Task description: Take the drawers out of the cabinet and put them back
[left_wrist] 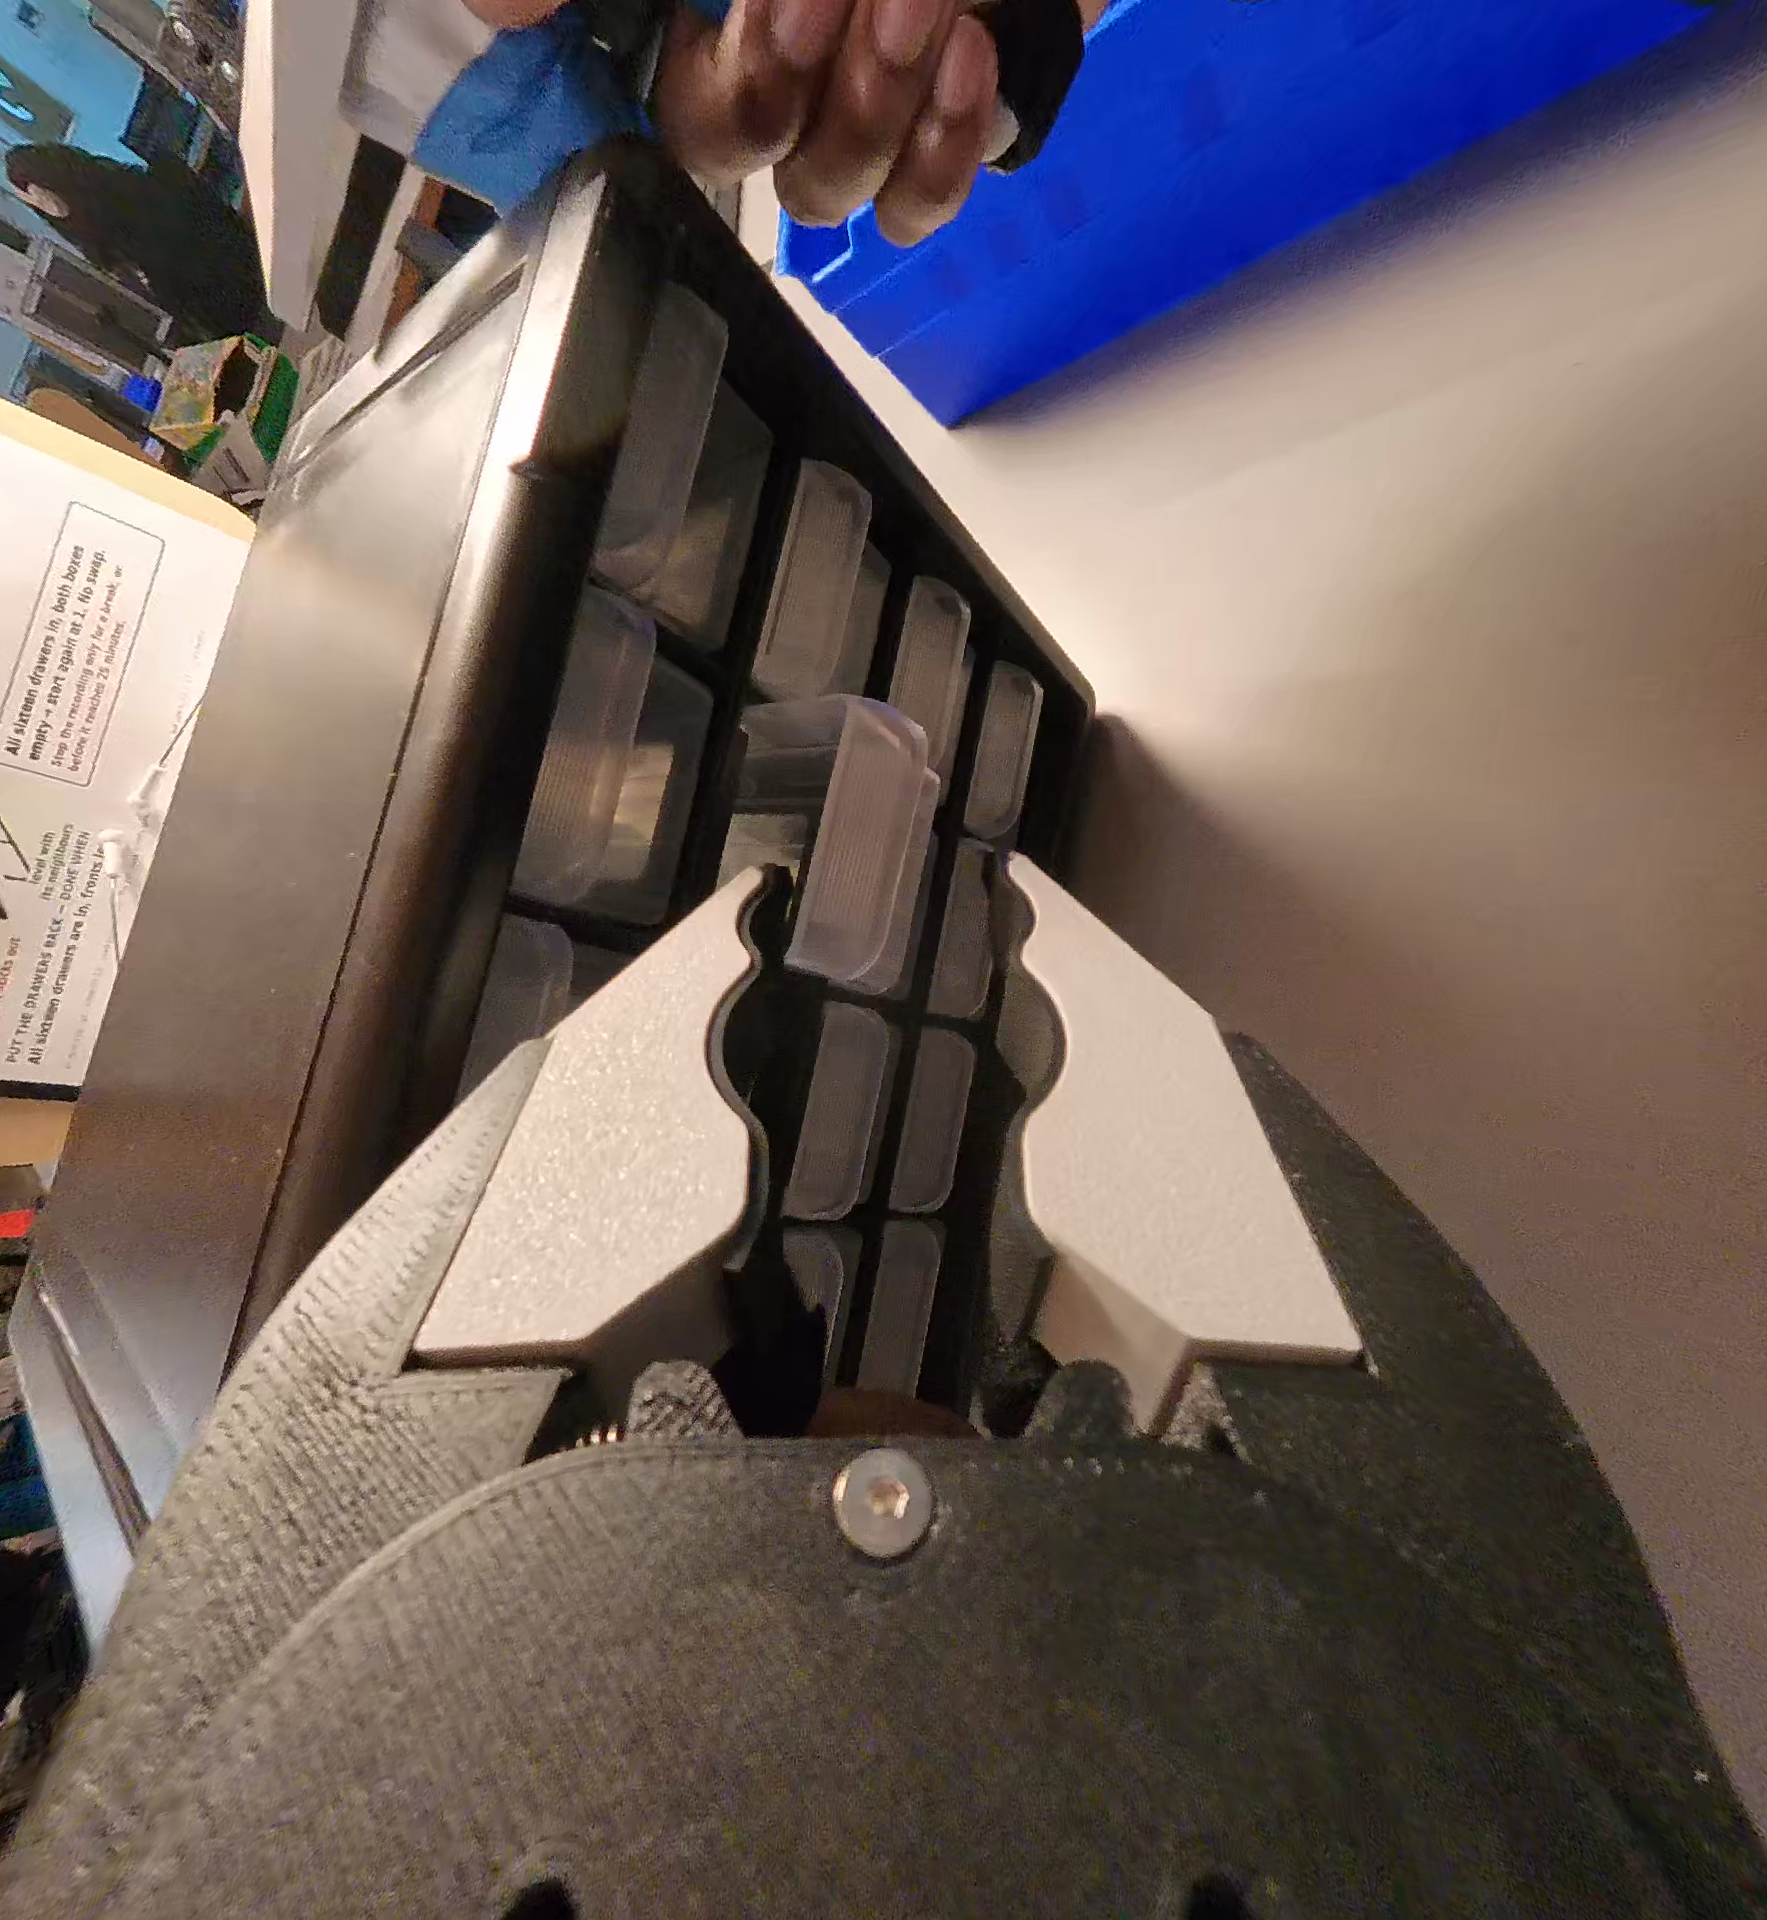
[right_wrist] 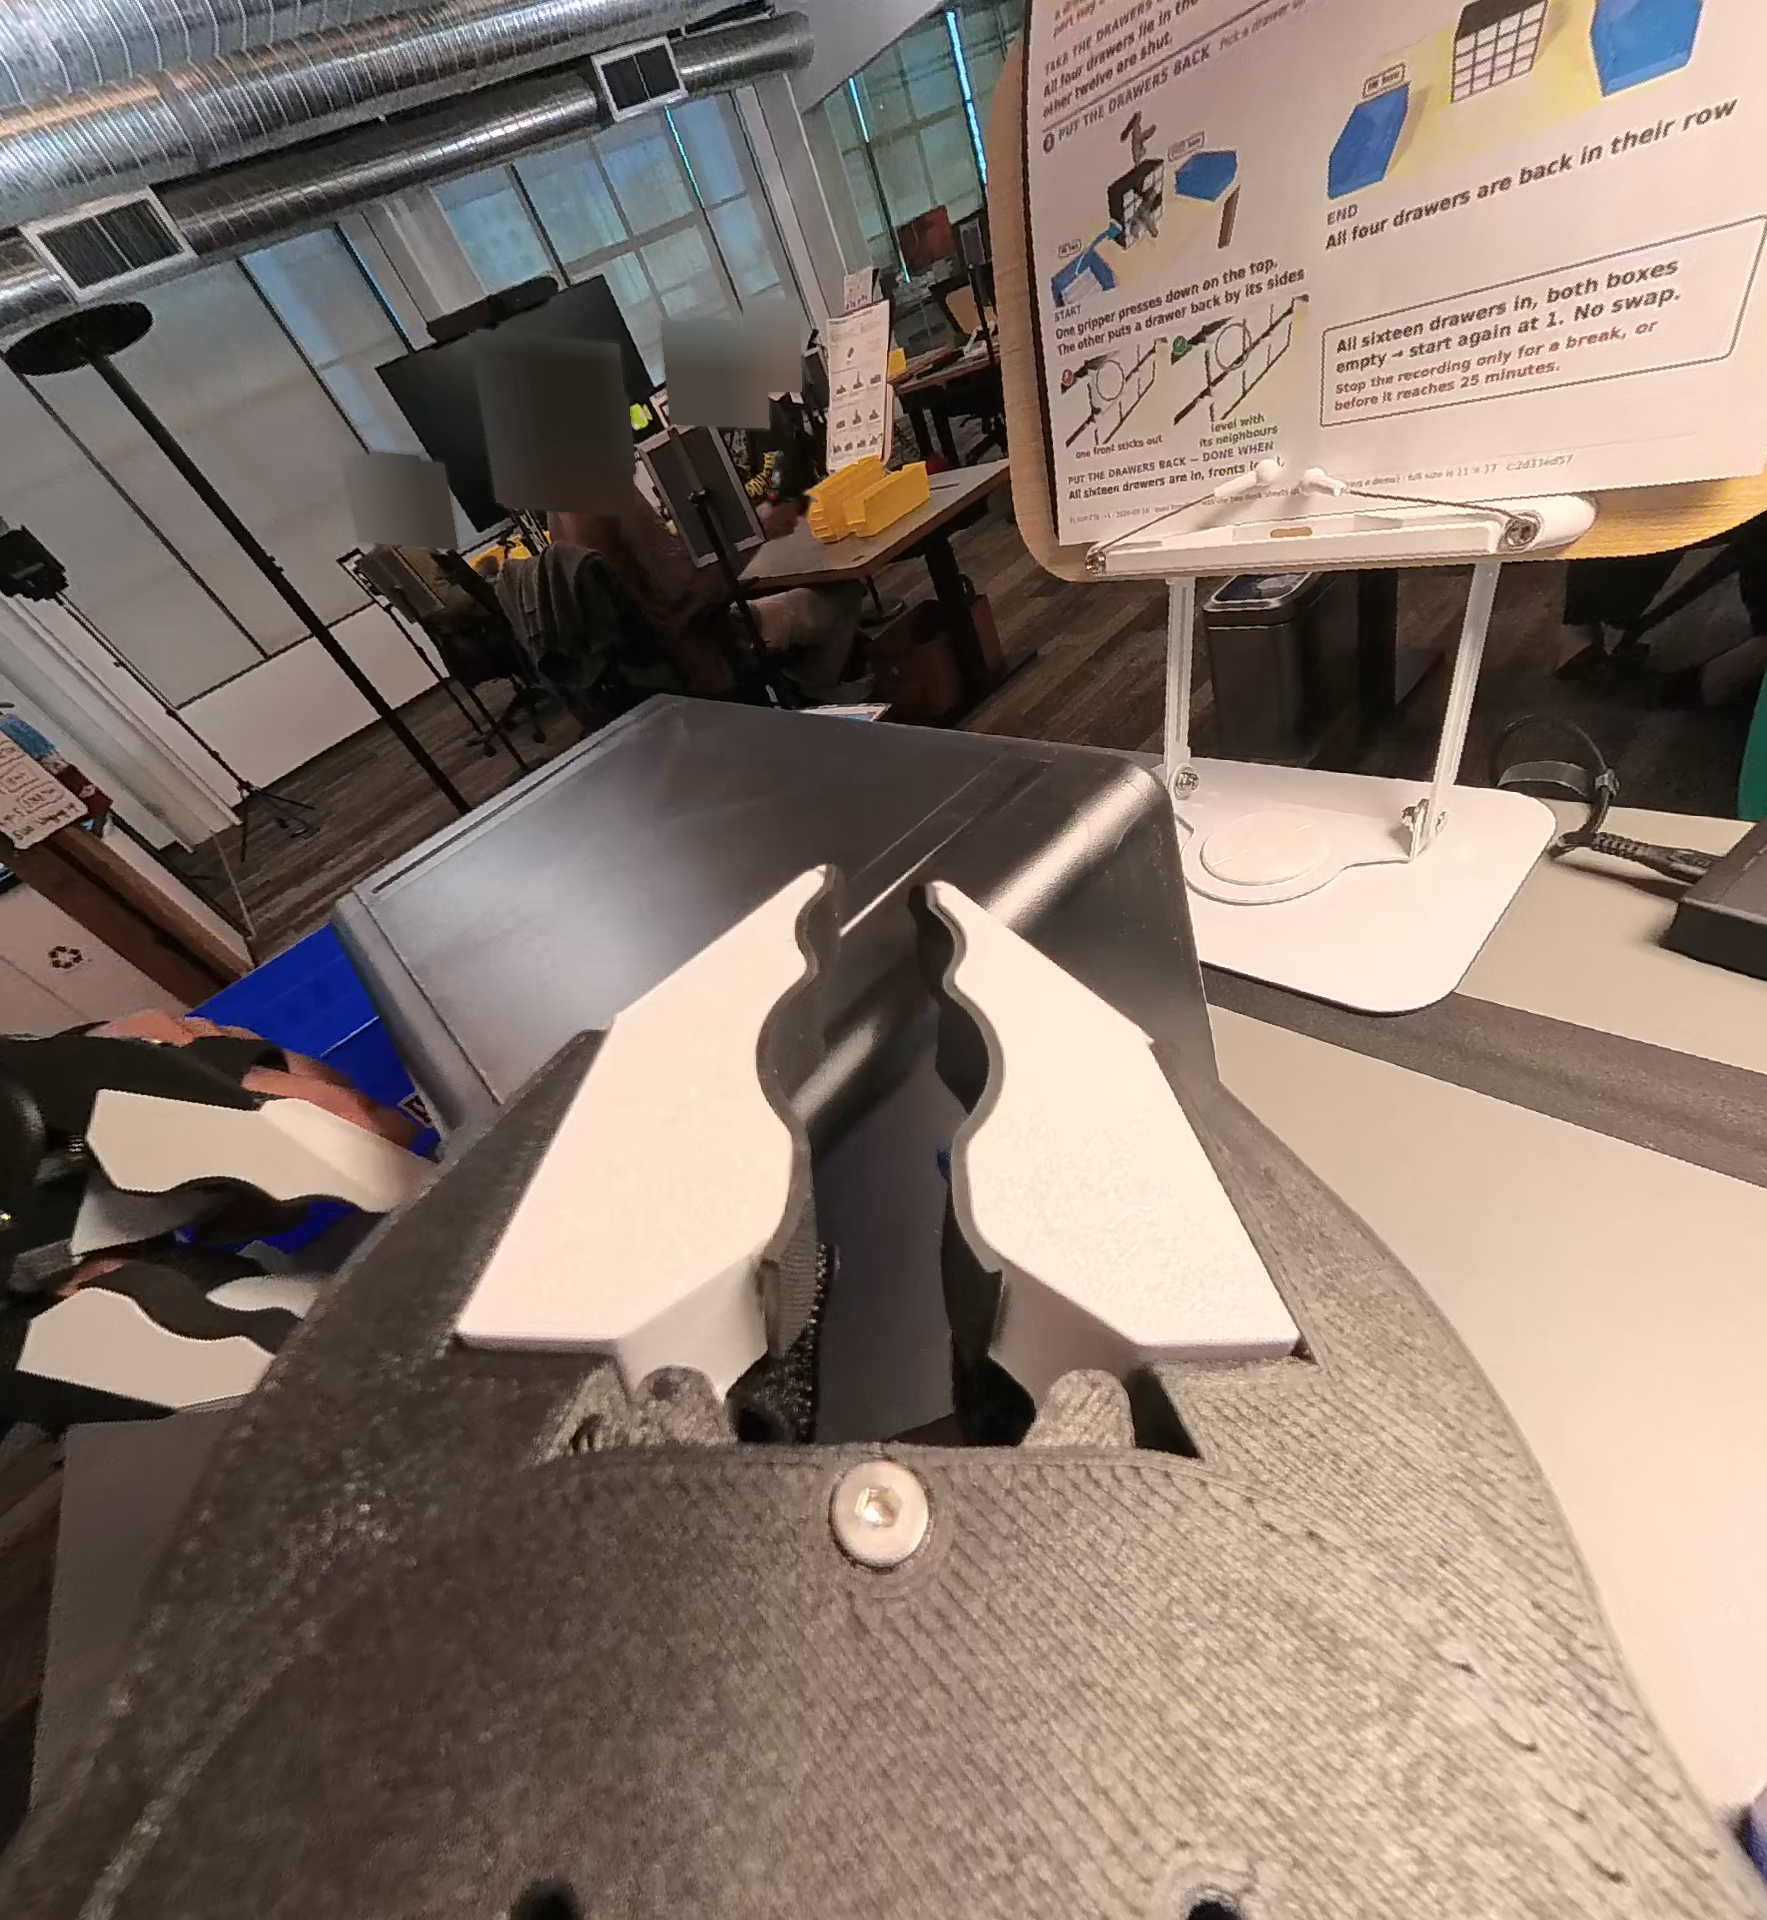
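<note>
While most clear drawers sit flush in the black cabinet, one drawer juts out, long axis running into its slot, front facing the left tool, whose fingers stand open either side without pressing it. The lower drawers are hidden behind the tool. The right tool, slightly parted and bare, rests over the cabinet top. A blue bin stands beside on the surface.

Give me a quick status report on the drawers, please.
Left tongs open around one clear drawer sticking out of the black cabinet. Right tongs empty, on the cabinet top. Nothing in the way.
</note>
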A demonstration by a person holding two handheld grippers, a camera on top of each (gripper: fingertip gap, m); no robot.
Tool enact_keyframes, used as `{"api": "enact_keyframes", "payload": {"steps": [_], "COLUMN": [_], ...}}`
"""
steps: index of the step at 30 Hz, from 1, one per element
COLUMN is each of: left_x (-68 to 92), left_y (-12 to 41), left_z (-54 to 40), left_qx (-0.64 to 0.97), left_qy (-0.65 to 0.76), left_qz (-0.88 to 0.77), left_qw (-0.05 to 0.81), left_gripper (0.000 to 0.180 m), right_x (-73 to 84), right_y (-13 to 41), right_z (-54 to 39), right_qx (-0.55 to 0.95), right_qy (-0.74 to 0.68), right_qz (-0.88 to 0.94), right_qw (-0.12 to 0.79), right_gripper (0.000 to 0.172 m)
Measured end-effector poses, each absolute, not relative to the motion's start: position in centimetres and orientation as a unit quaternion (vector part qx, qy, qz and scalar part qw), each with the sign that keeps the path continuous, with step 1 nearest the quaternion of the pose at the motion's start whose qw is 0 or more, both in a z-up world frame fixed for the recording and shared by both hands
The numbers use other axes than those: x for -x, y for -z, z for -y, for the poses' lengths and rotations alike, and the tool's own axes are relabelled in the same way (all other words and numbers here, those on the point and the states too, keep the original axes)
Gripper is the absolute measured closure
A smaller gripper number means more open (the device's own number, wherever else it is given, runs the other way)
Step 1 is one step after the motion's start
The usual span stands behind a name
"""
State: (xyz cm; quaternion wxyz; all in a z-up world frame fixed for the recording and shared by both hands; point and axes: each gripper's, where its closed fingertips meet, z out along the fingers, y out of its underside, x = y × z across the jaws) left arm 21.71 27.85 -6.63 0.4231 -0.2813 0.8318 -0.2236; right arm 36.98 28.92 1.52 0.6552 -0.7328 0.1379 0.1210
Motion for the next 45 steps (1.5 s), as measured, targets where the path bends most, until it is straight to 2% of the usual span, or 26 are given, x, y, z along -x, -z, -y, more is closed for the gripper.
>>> {"api": "enact_keyframes", "payload": {"steps": [10, 12, 26, 30, 35, 39, 45], "left_x": [-23.9, -24.0, -19.7, -15.9, -9.0, -2.6, 3.5], "left_y": [6.5, 6.8, 4.0, 2.5, 1.4, 3.4, 12.5], "left_z": [-30.0, -30.1, -30.0, -33.6, -43.5, -53.0, -60.1], "left_qx": [0.320, 0.325, 0.341, 0.393, 0.533, 0.614, 0.605], "left_qy": [0.171, 0.163, 0.202, 0.188, 0.164, 0.098, -0.035], "left_qz": [-0.791, -0.789, -0.779, -0.758, -0.686, -0.645, -0.725], "left_qw": [0.493, 0.496, 0.485, 0.486, 0.468, 0.444, 0.327], "left_gripper": [0.153, 0.156, 0.152, 0.150, 0.146, 0.136, 0.122], "right_x": [-37.0, -36.9, -36.9, -36.8, -36.8, -36.8, -36.8], "right_y": [-0.9, -0.8, -0.3, -0.2, -0.2, -0.3, -0.3], "right_z": [-28.9, -28.9, -28.9, -28.9, -28.9, -28.9, -28.9], "right_qx": [0.750, 0.751, 0.767, 0.770, 0.770, 0.770, 0.769], "right_qy": [-0.100, -0.101, -0.072, -0.070, -0.070, -0.070, -0.070], "right_qz": [-0.136, -0.136, -0.132, -0.127, -0.126, -0.125, -0.125], "right_qw": [0.639, 0.638, 0.623, 0.621, 0.621, 0.622, 0.623], "right_gripper": [0.156, 0.156, 0.161, 0.161, 0.161, 0.161, 0.161]}}
